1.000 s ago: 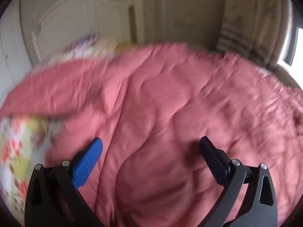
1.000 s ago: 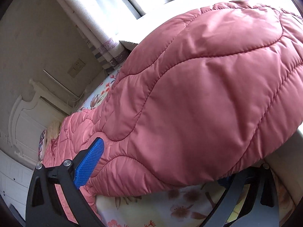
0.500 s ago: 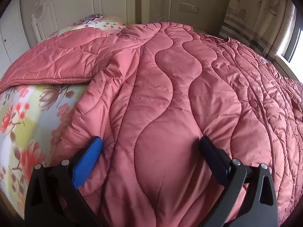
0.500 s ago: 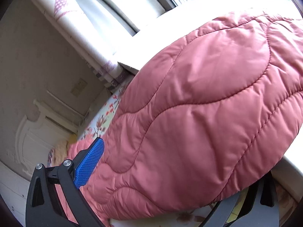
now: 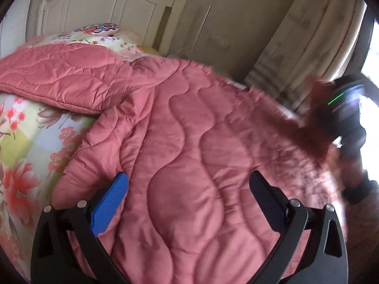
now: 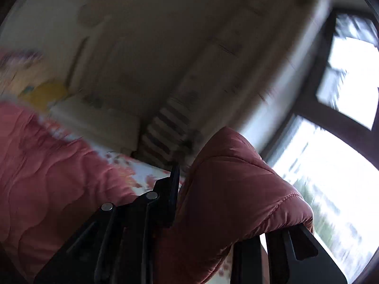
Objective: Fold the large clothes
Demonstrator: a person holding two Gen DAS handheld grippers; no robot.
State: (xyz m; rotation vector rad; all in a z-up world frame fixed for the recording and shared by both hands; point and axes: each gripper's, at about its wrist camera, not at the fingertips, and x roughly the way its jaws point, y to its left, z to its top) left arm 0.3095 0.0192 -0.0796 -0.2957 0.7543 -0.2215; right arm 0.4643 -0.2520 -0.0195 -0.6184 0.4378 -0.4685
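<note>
Pink wavy-quilted coat (image 5: 189,142); rumpled

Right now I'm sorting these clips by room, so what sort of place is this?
Most likely a bedroom. A pink quilted coat lies spread on a bed with a floral sheet, a white panelled headboard stands behind a patterned pillow, and a curtained window lets in daylight.

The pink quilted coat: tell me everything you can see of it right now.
The pink quilted coat is puffy and satiny with wavy stitch lines, spread over the floral bedsheet, one sleeve lying out flat. The left claw is open with the coat between its fingers. The right claw is shut on a lifted fold.
</note>
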